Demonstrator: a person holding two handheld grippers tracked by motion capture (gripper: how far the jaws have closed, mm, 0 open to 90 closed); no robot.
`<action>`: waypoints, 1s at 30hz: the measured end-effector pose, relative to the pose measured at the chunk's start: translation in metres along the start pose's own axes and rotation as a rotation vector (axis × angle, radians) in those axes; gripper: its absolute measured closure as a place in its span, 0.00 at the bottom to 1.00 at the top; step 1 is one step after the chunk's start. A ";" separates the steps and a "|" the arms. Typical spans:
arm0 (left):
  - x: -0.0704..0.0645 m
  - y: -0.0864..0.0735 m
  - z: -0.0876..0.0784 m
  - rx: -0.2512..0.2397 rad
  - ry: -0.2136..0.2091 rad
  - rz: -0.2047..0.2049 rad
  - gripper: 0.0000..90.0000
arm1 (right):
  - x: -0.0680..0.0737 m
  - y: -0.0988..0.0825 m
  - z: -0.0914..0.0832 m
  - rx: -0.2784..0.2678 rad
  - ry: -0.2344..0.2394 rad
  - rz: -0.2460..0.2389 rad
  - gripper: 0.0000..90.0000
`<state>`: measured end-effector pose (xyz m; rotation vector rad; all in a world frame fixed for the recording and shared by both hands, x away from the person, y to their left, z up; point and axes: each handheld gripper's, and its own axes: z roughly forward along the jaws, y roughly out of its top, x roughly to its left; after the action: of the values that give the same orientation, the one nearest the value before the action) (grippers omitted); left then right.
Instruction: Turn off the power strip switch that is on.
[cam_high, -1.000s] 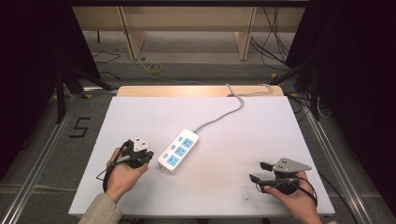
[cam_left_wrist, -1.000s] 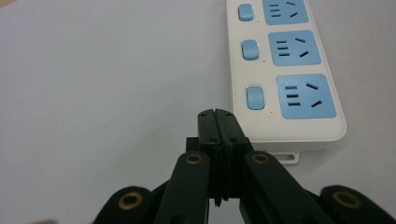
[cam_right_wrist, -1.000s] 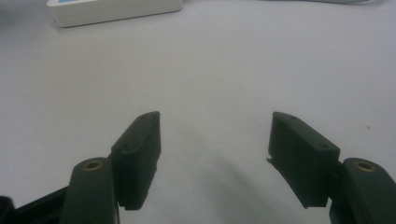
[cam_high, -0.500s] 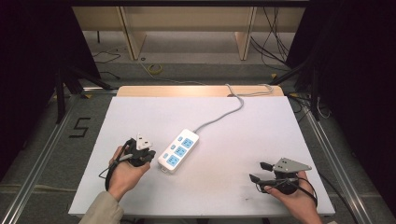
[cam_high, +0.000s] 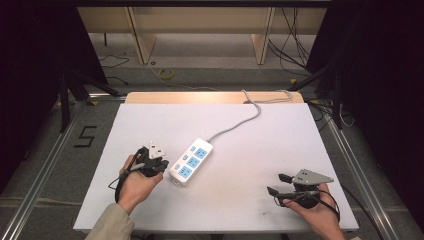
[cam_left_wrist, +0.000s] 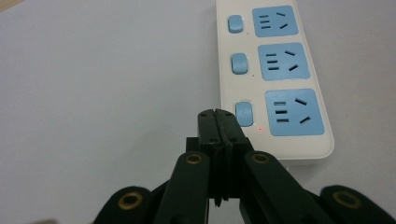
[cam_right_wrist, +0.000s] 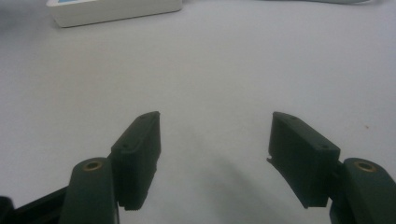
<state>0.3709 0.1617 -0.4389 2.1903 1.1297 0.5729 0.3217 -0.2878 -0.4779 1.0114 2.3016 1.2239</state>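
Left gripper (cam_left_wrist: 219, 114) jaws together, lower centre, just beside strip (cam_left_wrist: 275, 74) near switch (cam_left_wrist: 244, 113). Right gripper (cam_right_wrist: 215, 140) jaws apart, idle. Advice: press switch squarely, avoid 3 sockets.

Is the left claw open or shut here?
Shut: the left claw has its two black jaws pressed together with nothing between them, beside the power strip.

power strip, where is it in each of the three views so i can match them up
High view: the power strip lies mid-table, angled, just right of the left tongs.
Left gripper view: it fills the upper right, beyond the shut tongs.
Right gripper view: just one white end, top left.
Shared landmark: its white end, which sits nearest the person.
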 end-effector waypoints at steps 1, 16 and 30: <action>0.000 0.001 0.000 0.002 -0.001 0.001 1.00 | 0.000 0.000 0.000 0.000 0.000 0.000 0.39; -0.001 0.005 0.001 0.008 -0.004 0.005 1.00 | 0.000 0.000 0.000 0.000 0.001 0.000 0.39; -0.001 0.009 0.002 0.010 -0.009 -0.001 1.00 | 0.001 0.000 0.000 0.000 0.003 0.000 0.39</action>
<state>0.3766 0.1561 -0.4349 2.1989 1.1312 0.5573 0.3213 -0.2873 -0.4777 1.0101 2.3038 1.2265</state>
